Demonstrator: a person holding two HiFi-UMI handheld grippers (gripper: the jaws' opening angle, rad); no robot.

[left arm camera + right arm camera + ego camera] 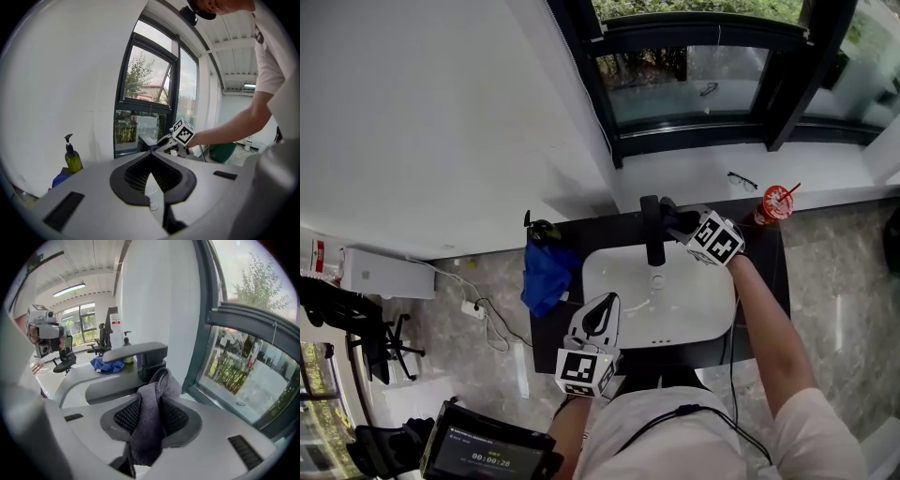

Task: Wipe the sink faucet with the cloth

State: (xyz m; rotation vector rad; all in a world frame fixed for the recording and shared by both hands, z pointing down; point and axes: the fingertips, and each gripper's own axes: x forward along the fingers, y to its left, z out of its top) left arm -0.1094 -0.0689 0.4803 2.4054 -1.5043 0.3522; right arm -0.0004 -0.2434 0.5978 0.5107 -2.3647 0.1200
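Bright, even daylight from the window [694, 89]; the wall left of it is lit flat, no hard shadows. Sky through the window clips to white in the right gripper view; a ceiling lamp [69, 289] far left of it is lit. Head view bows the window frame. Both gripper views: fisheye circle, black corners. Left gripper [151, 154] and right gripper [157, 385] shells soft below the window; cloth [150, 427] weave sharp.

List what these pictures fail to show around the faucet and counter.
Whether the grey cloth touches the faucet: they overlap in the right gripper view, and the right gripper covers the spot in the head view.
Red cup print: too small, head view.
Soap bottle label: too small, left gripper view.
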